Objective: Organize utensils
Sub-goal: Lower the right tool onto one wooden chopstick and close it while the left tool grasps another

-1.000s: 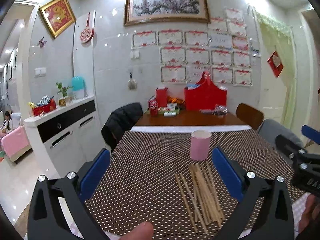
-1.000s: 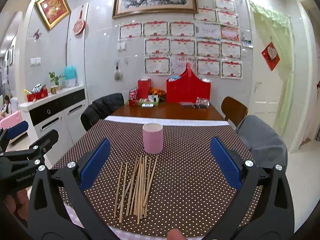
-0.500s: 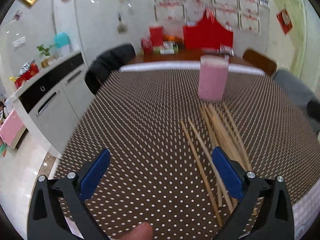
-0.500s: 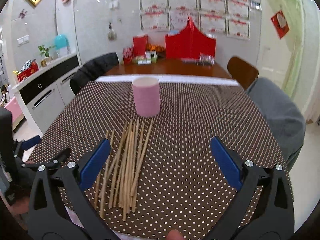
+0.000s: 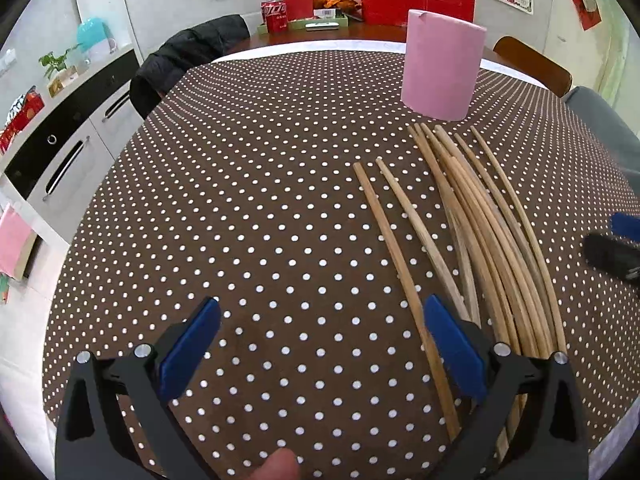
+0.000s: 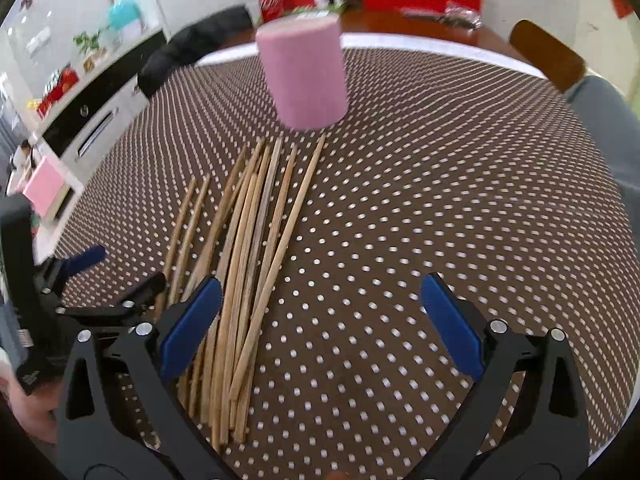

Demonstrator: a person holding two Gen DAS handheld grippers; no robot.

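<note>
**Chopsticks Lie Loose as Two Claws Hover**

A bundle of wooden chopsticks (image 5: 472, 232) lies scattered on the polka-dot counter (image 5: 248, 200), their far tips just short of an upright pink cup (image 5: 440, 68). The left claw (image 5: 320, 344) hangs spread wide and empty, its right finger over the outermost sticks. The right claw (image 6: 316, 320), equally released, straddles the bundle's near ends.
</note>
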